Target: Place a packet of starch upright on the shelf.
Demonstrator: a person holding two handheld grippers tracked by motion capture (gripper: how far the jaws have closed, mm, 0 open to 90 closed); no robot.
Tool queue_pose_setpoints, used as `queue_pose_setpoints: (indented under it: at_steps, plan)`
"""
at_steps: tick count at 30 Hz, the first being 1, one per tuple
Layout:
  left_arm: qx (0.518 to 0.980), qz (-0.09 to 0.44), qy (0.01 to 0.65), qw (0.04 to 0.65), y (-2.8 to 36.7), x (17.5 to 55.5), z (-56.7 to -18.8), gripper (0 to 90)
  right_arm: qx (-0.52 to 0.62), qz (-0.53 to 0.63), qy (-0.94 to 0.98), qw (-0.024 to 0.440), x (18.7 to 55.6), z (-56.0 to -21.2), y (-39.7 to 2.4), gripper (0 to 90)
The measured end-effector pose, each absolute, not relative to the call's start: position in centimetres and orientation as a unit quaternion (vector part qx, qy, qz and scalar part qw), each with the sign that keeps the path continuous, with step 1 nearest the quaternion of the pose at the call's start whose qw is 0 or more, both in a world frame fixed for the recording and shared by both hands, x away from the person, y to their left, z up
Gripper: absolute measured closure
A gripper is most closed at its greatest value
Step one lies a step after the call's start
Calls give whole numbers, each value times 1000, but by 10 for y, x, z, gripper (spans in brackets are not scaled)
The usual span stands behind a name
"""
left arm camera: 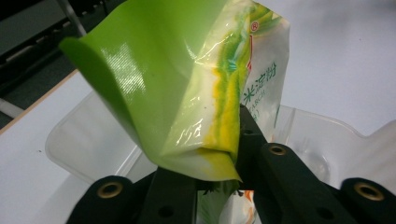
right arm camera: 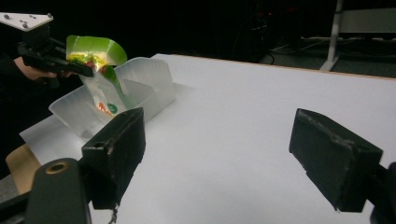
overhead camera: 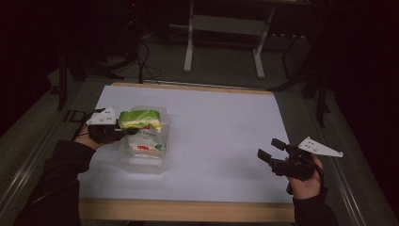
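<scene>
Left hand-held gripper (overhead camera: 123, 131) clamped on a green-and-white packet (overhead camera: 139, 120), jaws pinching its crumpled green edge. In the left gripper view the packet (left arm camera: 187, 88) rises just ahead of the jaws, green flap curled to one side, printed white part hanging down beyond them. Packet's lower end sits inside a clear plastic tub (overhead camera: 141, 162) directly under and ahead of this gripper; upper end held above the tub rim. Tub rests on the white counter (overhead camera: 221, 127). Right hand-held gripper (overhead camera: 268, 149) well apart from packet and tub, jaws wide apart, gripping nothing. In its own view the tub (right arm camera: 149, 77) and packet (right arm camera: 100, 60) lie far ahead, off toward one jaw.
</scene>
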State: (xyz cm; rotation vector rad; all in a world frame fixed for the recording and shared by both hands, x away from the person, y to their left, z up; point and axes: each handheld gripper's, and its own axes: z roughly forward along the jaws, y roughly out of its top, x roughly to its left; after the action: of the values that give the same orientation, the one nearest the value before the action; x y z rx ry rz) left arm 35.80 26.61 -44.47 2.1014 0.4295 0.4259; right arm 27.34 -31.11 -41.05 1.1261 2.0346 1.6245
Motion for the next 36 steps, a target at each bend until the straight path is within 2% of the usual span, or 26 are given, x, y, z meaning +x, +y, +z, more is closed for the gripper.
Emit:
queue_pose_setpoints:
  at_steps: [2,3,4,7,9,13,14,16,17,19,24,28,36]
  plan:
    - [850,177,186,460,265,355,-444,774,392,564,711,153,273,-410,-312,185]
    - [849,172,192,462,266,354,-442,689,393,564,711,151,272,-410,-312,185]
    - [847,169,200,462,266,352,-441,689,393,564,711,151,272,-410,-312,185]
    - [831,171,237,473,269,347,-435,511,393,561,713,152,272,-411,-314,185]
    - [822,174,257,478,271,344,-429,423,394,558,714,152,271,-412,-315,185]
    - [809,168,287,485,273,334,-419,158,396,556,715,151,271,-415,-316,185]
    - [809,170,288,484,273,331,-418,67,397,556,715,150,270,-416,-316,185]
    - [800,165,304,491,274,327,-415,13,396,555,716,149,270,-416,-316,185]
    - [788,160,314,505,277,323,-413,13,396,555,717,149,269,-416,-315,185]
    - [770,190,326,515,279,314,-410,13,396,555,716,149,269,-415,-315,185]
    - [757,232,353,499,276,290,-407,13,396,552,718,150,266,-417,-317,185]
    - [760,239,365,482,262,275,-411,14,396,551,719,148,265,-419,-317,185]
    - [752,238,357,500,237,253,-417,14,393,550,723,143,262,-426,-313,185]
